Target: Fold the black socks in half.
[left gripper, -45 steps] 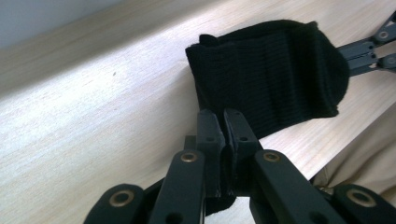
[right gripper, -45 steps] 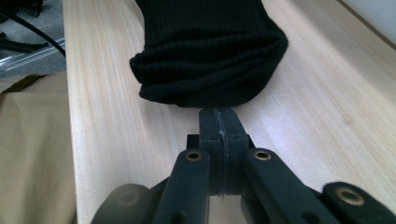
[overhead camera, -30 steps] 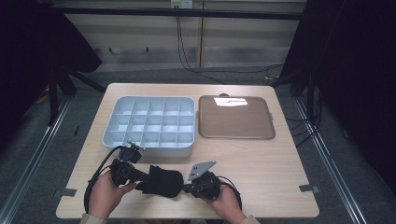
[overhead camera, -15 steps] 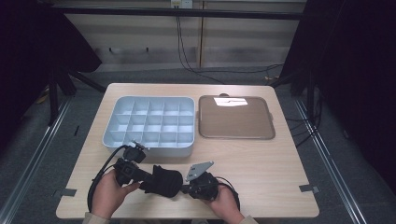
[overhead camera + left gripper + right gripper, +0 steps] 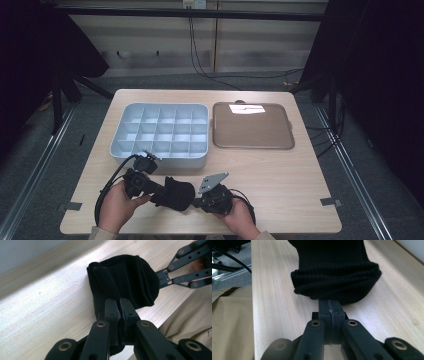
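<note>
Currently both clamped on black sock, lower centre of frame on table: left tool pinching a fold, right tool shut at cuff. Nothing in divided bin or tray yet; early stage by the look

Pale wooden table, grey floor, black curtains, wall cables

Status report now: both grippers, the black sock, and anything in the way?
Left gripper shut on black sock. Right gripper shut at the sock's cuff edge; fabric between jaws not confirmed. Sock near table's front edge, apart from divided bin and tray.
</note>
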### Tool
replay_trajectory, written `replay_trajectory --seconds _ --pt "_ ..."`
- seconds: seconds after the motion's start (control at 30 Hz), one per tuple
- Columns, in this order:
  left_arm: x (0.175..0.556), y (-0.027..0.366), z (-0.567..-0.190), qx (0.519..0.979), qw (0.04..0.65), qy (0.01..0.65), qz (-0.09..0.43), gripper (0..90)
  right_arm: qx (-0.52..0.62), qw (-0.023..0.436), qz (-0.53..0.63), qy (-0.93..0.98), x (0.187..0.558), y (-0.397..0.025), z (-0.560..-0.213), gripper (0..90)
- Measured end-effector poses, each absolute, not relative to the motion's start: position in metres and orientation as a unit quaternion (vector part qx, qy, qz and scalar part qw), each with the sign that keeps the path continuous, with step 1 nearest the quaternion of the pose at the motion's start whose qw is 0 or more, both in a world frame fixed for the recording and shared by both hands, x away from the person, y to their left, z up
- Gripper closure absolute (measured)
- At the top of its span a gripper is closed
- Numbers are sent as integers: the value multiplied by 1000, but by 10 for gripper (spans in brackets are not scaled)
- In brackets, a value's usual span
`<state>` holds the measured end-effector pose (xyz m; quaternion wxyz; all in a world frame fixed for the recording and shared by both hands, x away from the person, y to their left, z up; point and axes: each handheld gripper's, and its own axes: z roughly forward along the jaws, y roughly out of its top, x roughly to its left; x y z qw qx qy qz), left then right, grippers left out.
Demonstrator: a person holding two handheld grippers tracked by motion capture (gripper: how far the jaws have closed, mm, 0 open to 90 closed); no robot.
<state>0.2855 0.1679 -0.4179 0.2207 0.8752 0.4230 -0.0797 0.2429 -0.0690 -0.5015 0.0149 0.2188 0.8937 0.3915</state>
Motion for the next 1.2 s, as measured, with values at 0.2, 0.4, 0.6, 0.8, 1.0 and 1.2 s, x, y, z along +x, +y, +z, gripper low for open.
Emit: replay_trajectory --seconds 0.2,0.4,0.6,0.8,1.0,1.2 --pt "287 166 -418 876 221 420 -85 861 220 12 395 892 243 -69 -502 898" --pt "287 162 -418 878 219 417 -86 861 220 13 394 892 243 -68 -502 898" --pt "288 161 -417 881 217 413 -83 862 221 11 396 891 243 -68 -502 898" --pt "287 156 -417 881 220 410 -88 862 226 10 400 888 243 -69 -503 899" --pt "288 154 -418 881 220 409 -87 863 227 7 401 888 243 -69 -503 900" --pt "289 155 -418 881 219 410 -90 863 228 6 402 887 244 -69 -504 900"
